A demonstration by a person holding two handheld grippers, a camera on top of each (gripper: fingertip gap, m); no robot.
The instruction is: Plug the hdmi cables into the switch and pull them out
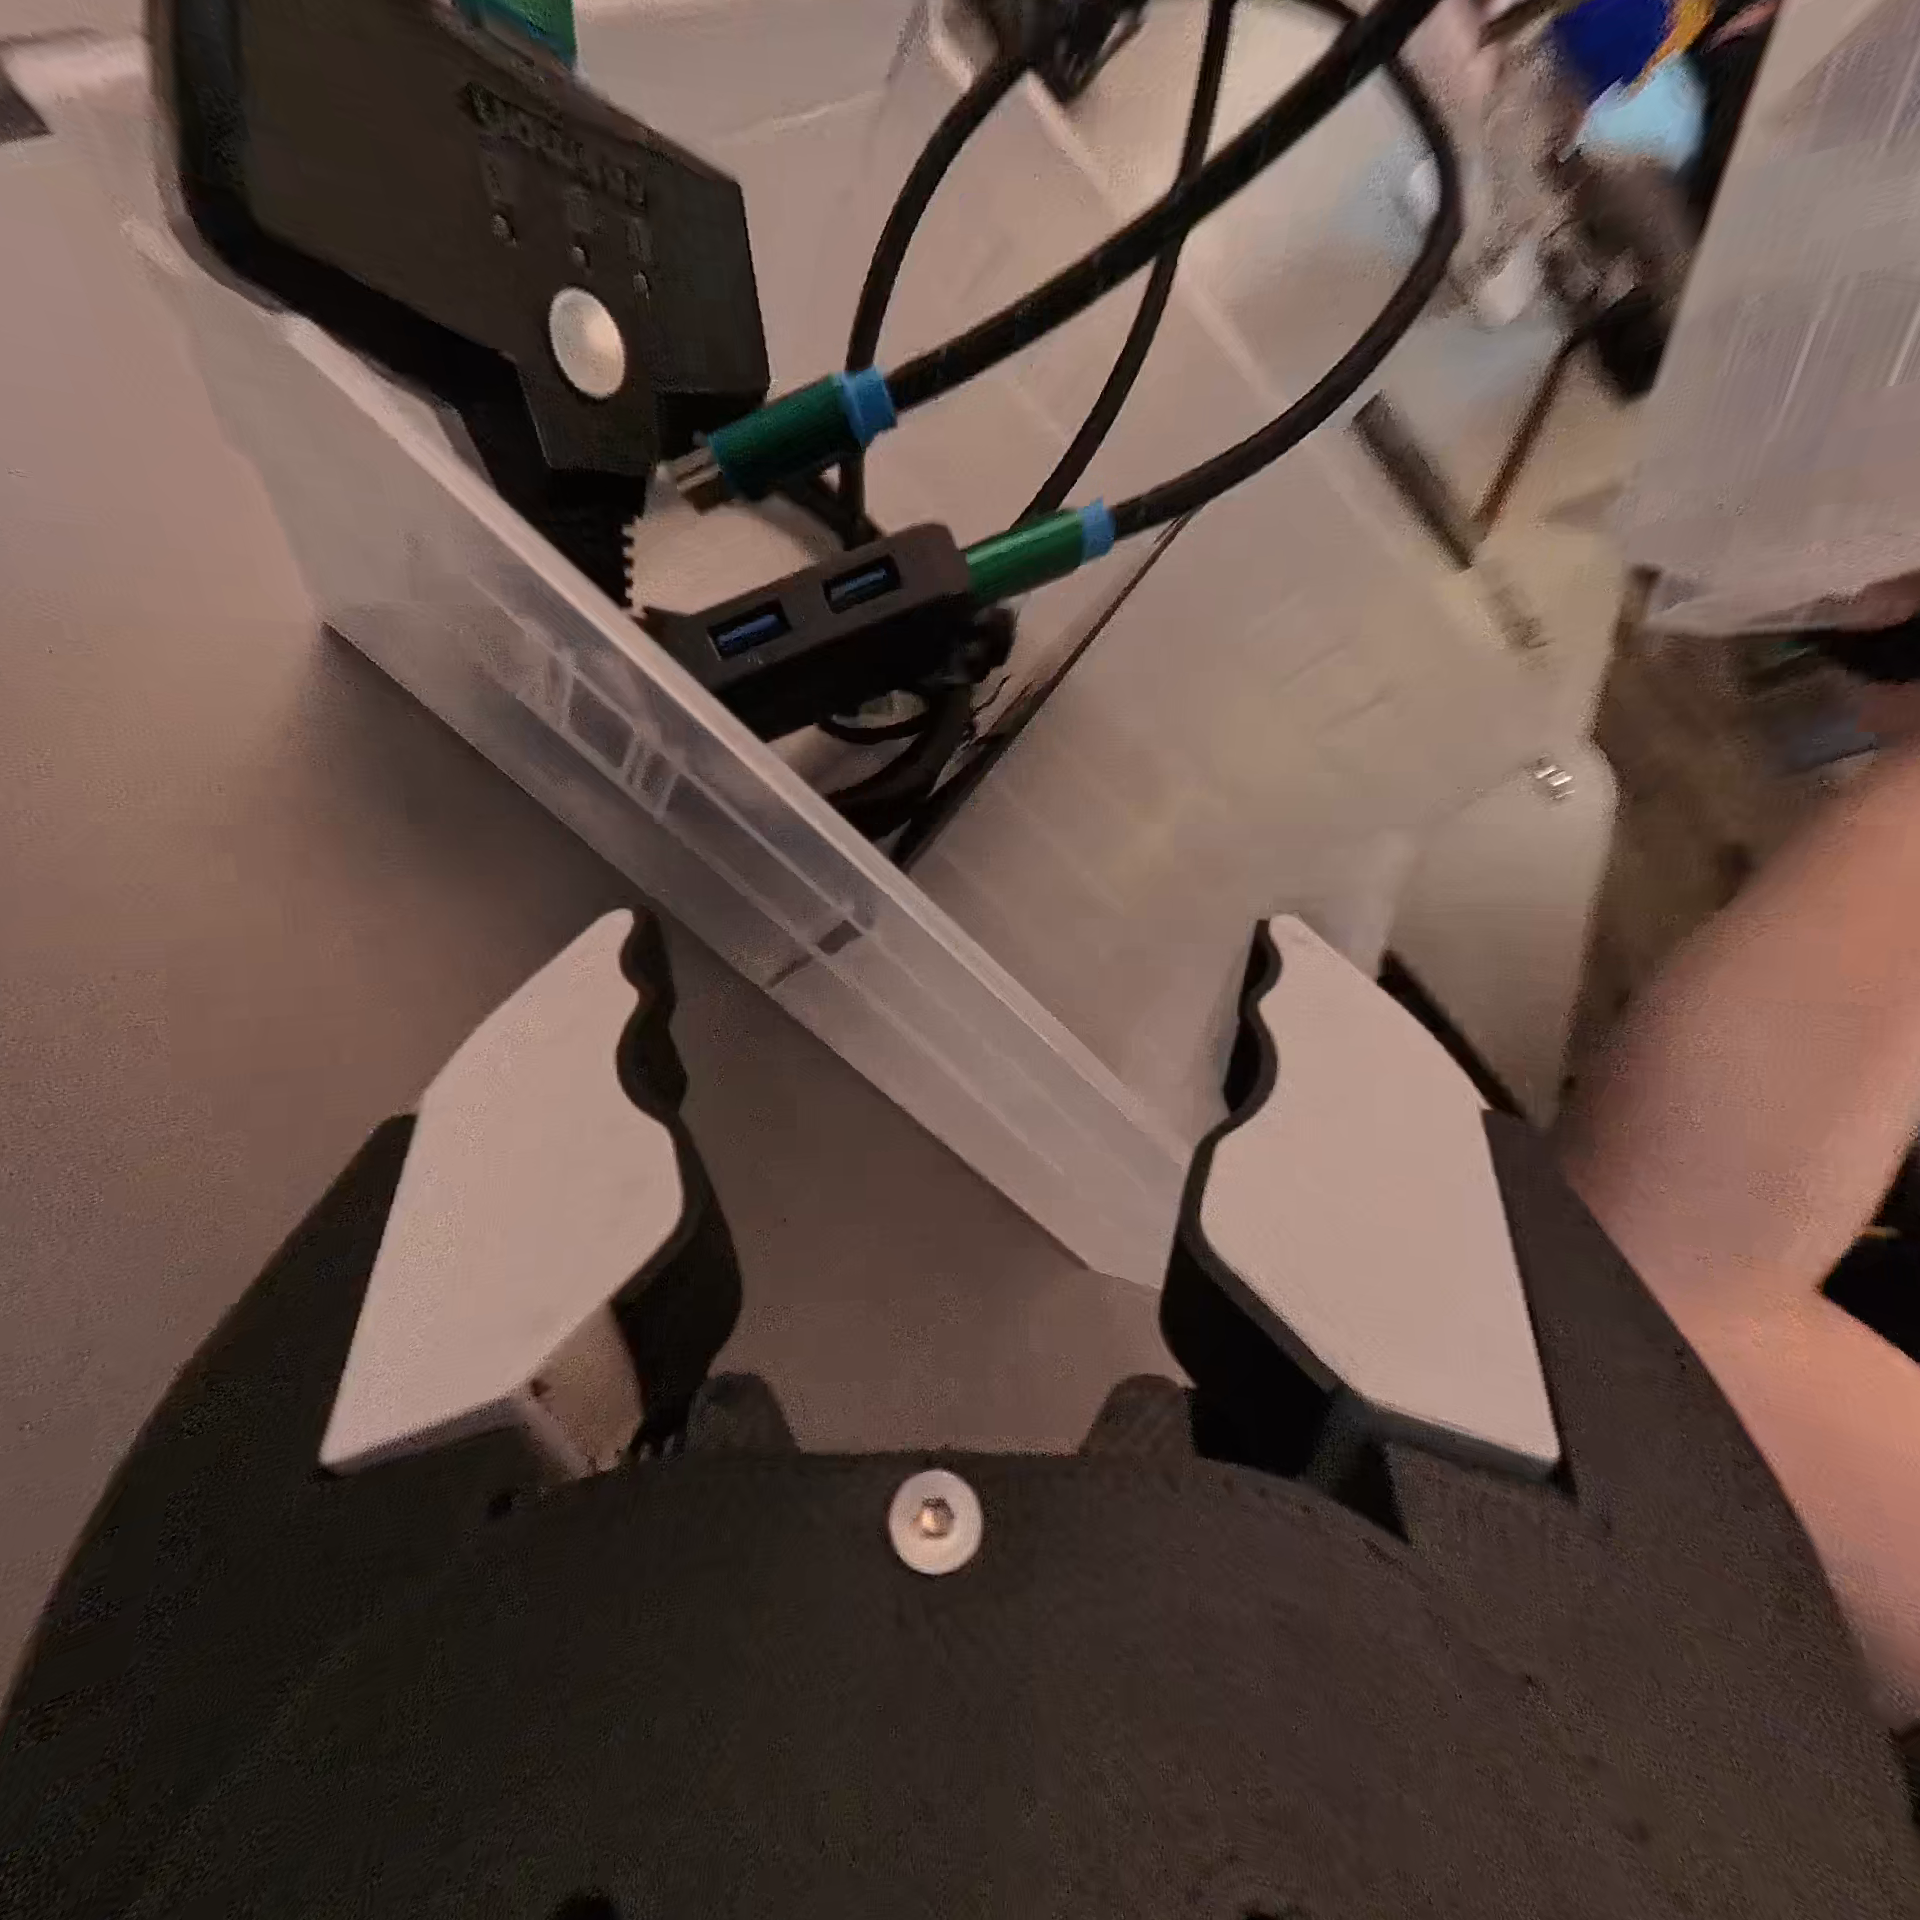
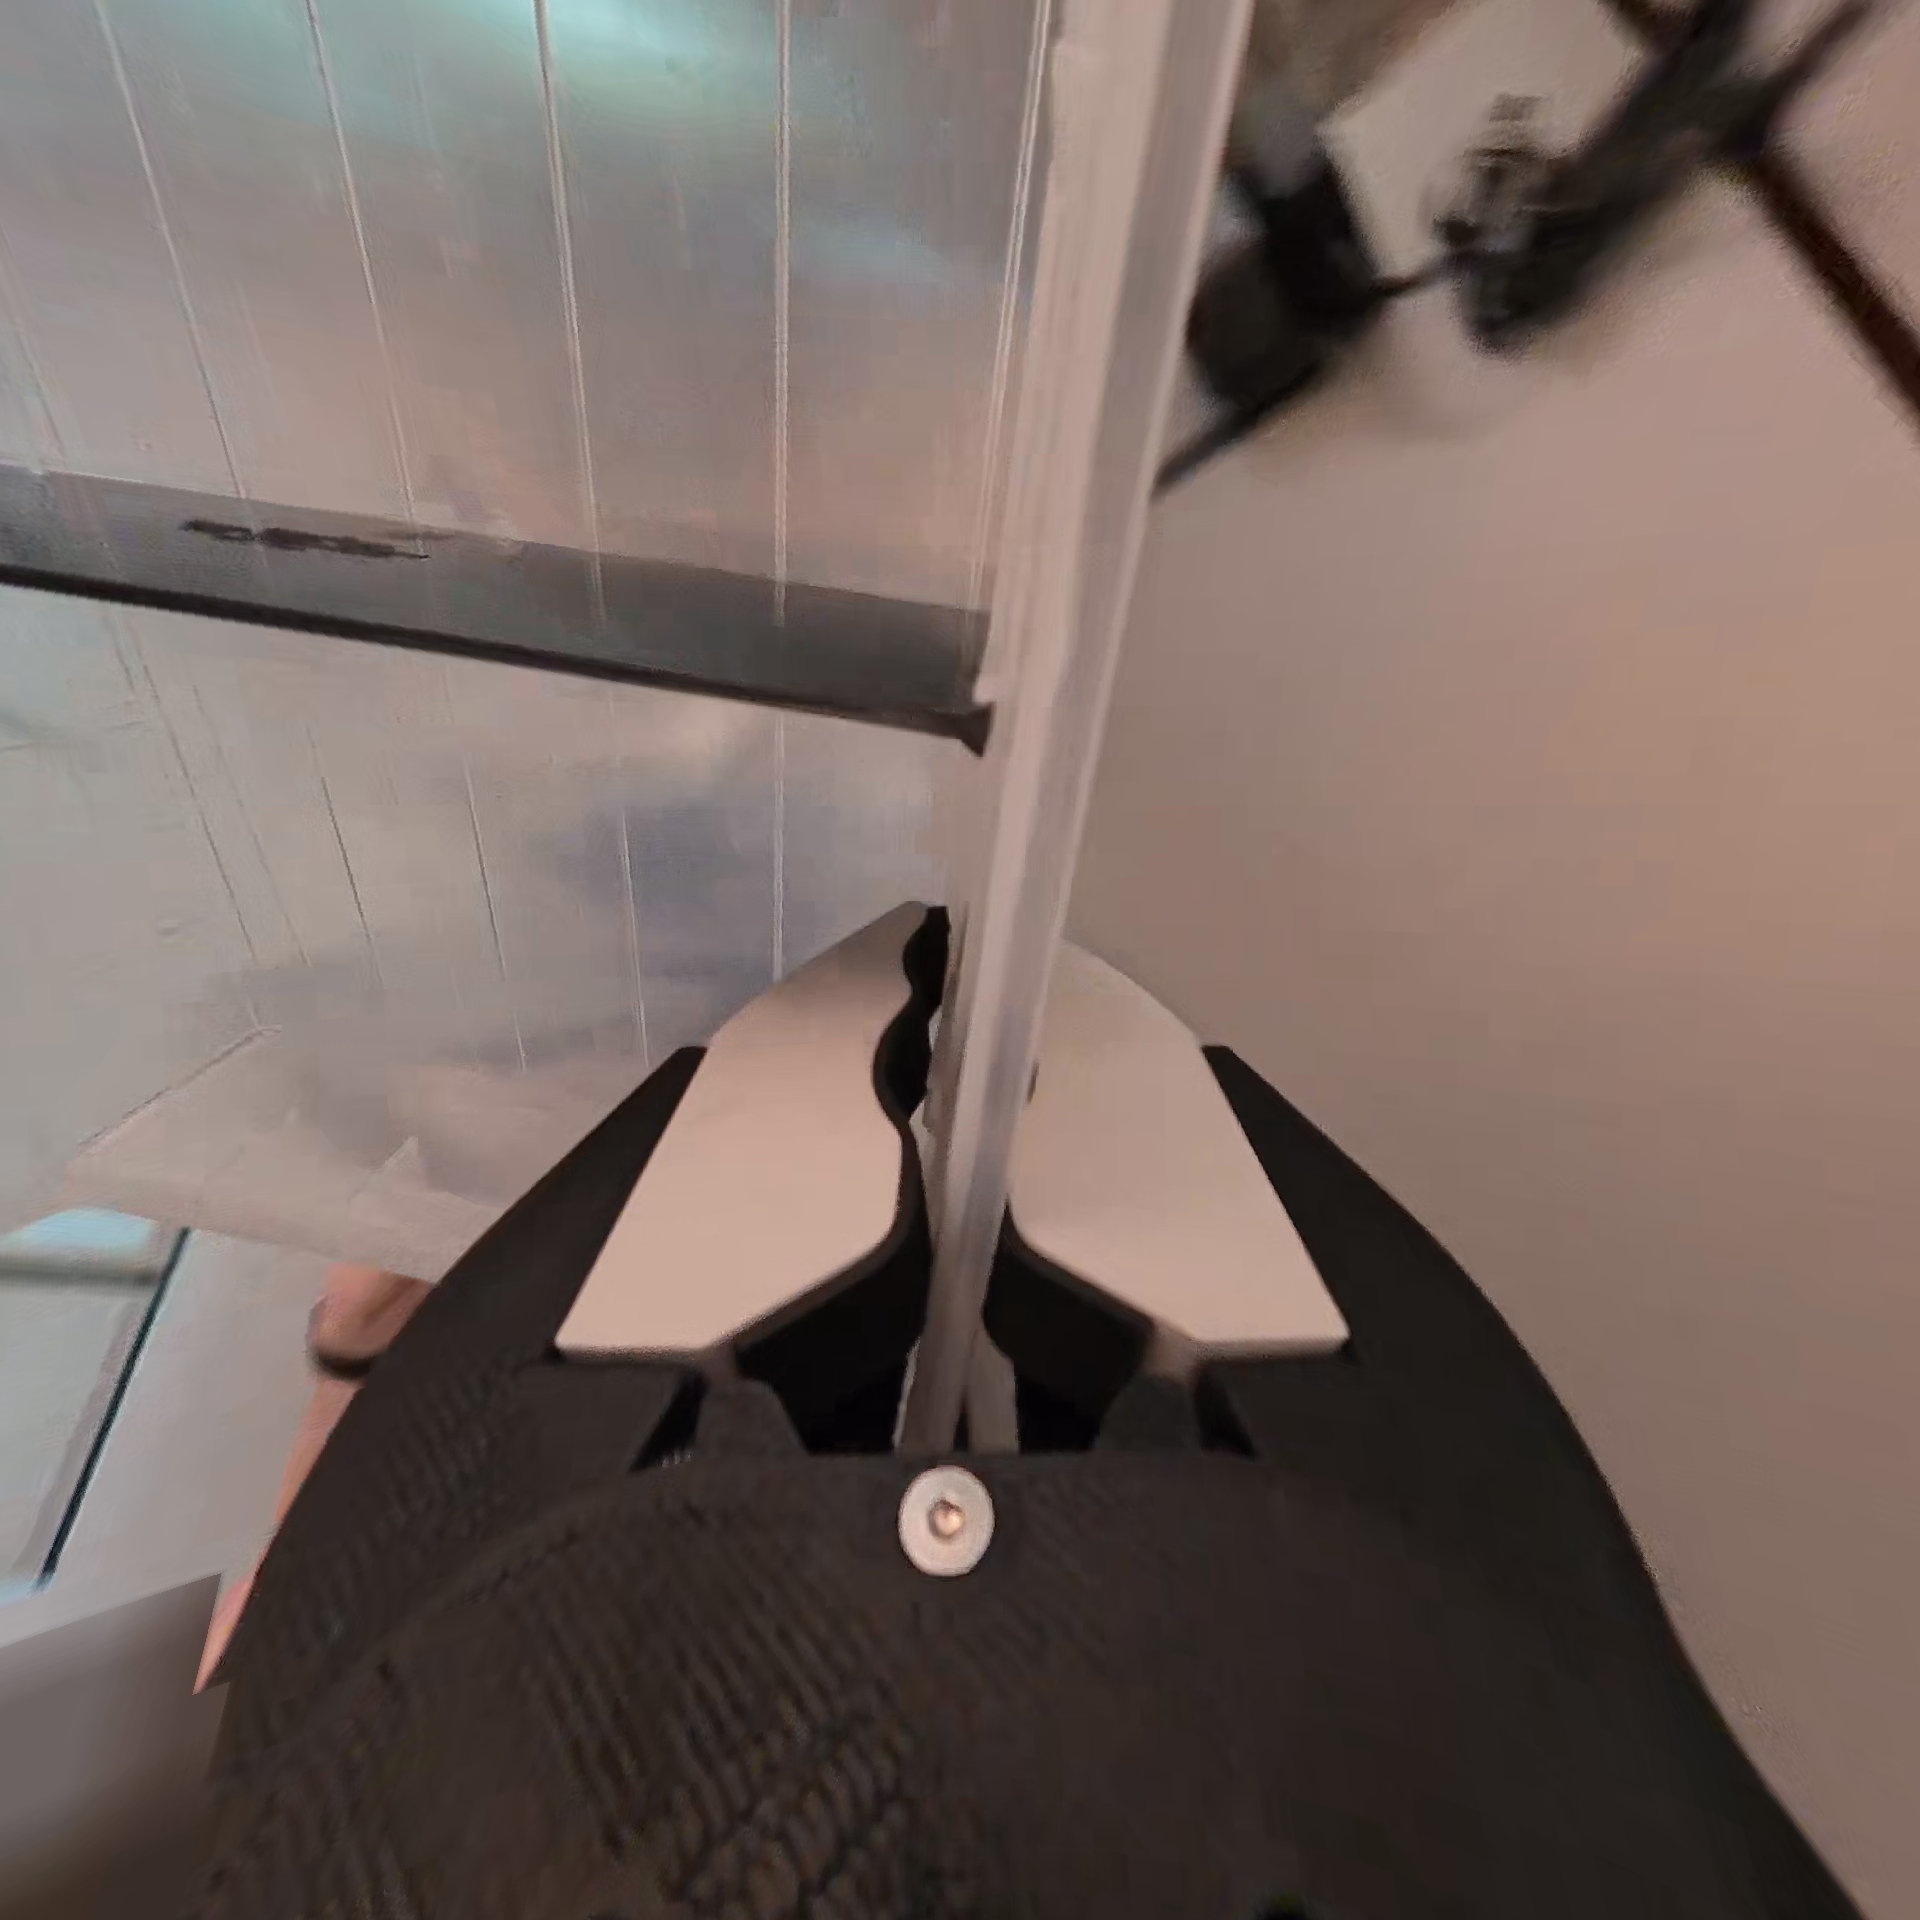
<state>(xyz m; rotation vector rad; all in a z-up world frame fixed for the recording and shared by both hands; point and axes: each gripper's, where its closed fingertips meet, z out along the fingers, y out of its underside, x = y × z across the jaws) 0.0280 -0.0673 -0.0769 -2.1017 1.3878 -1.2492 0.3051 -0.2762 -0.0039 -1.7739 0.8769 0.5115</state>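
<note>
In the left wrist view a black switch [image 1: 831, 634] with two blue ports lies inside a translucent plastic bin [image 1: 727, 810]. One black cable with a green plug [image 1: 1039, 551] sits at the switch's right end. A second green plug [image 1: 790, 431] hangs just above the switch, its metal tip bare. My left gripper [image 1: 951, 935] is open and empty, its jaws on either side of the bin's near rim. My right gripper [image 2: 987, 935] is shut on the bin's rim [image 2: 1039, 727]; it also shows in the left wrist view [image 1: 468, 260] at the top left.
Black cables [image 1: 1143, 260] loop up out of the bin towards the back. A person's arm [image 1: 1714, 1091] is at the right. A beige table top [image 1: 208, 831] lies under the bin. A dark bar [image 2: 520, 613] shows through the bin wall.
</note>
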